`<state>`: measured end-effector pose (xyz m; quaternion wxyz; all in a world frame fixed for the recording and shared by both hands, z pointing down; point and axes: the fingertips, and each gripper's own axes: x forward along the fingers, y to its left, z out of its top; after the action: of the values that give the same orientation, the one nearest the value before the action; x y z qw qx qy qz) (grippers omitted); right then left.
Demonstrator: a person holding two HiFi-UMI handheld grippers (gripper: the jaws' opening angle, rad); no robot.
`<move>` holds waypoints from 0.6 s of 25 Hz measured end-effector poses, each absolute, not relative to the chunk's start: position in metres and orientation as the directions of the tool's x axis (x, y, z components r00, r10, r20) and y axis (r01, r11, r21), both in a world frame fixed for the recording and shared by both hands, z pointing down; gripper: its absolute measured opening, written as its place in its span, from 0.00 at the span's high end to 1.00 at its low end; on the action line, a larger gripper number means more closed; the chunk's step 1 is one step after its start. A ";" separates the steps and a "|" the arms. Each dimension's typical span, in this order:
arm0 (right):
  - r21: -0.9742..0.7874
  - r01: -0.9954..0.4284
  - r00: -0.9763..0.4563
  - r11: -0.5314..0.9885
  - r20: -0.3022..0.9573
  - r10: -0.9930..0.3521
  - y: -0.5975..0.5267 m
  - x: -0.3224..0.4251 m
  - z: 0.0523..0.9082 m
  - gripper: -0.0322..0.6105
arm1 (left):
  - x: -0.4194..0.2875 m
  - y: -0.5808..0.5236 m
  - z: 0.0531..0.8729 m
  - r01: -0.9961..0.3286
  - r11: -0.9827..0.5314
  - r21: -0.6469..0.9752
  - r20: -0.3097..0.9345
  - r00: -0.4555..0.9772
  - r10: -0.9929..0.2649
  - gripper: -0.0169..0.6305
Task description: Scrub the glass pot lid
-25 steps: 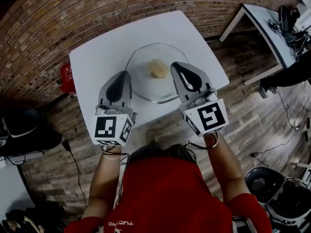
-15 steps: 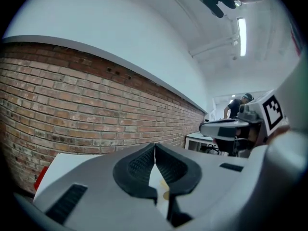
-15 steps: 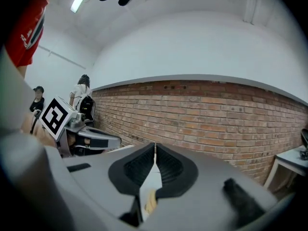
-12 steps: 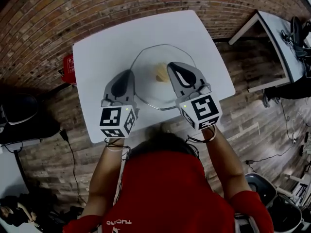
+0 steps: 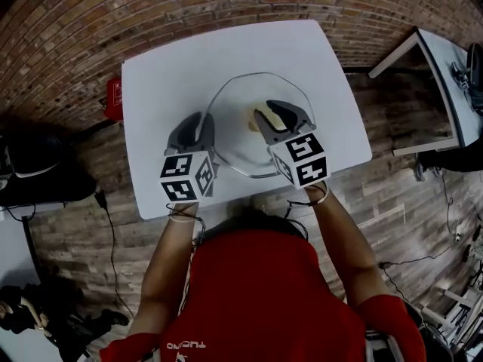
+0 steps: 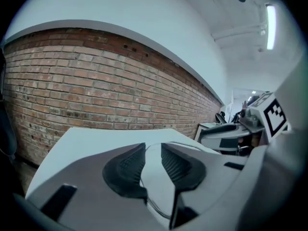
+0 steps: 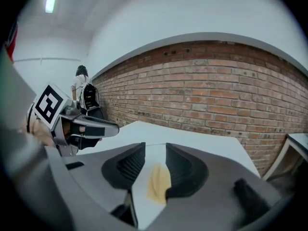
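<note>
A round glass pot lid [image 5: 240, 140] lies flat in the middle of the white table [image 5: 166, 81], with a tan sponge [image 5: 258, 117] resting on it. My left gripper [image 5: 199, 121] hangs low over the lid's left rim. Its jaws have just been opening, and only the lid [image 6: 154, 186] shows through the narrow gap of that gripper [image 6: 153, 147]. My right gripper [image 5: 281, 115] sits over the sponge. Its jaws have also just been opening. In the right gripper view the sponge [image 7: 159, 182] lies in the gap of the gripper [image 7: 155, 148], and the pads do not press on it.
A brick wall runs behind the table. A second white table [image 5: 445, 74] stands at the right, a red object [image 5: 113, 100] sits on the floor at the table's left, and a dark chair [image 5: 38, 164] is further left. A person [image 7: 83, 88] stands far off.
Both grippers have sunk toward the lid and moved forward. Both pairs of jaws, shut earlier, now stand apart.
</note>
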<state>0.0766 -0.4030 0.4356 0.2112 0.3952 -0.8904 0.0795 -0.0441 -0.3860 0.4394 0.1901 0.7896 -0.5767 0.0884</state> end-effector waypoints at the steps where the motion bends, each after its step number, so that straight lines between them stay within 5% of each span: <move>1: 0.016 -0.737 -0.593 0.676 0.465 -0.657 -0.404 0.077 0.444 0.74 | -0.045 -0.387 0.444 -0.942 -0.260 0.211 0.373 0.324 -0.870 0.80; 15: -0.004 -0.743 -0.486 0.669 0.691 -0.535 -0.417 0.089 0.526 0.70 | -0.052 -0.390 0.527 -0.913 -0.143 0.382 0.589 0.359 -0.724 0.65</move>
<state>0.0895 -0.4167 0.5263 0.3394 0.3768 -0.8482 0.1531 -0.0524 -0.3898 0.5270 0.3552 0.7440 -0.5500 0.1333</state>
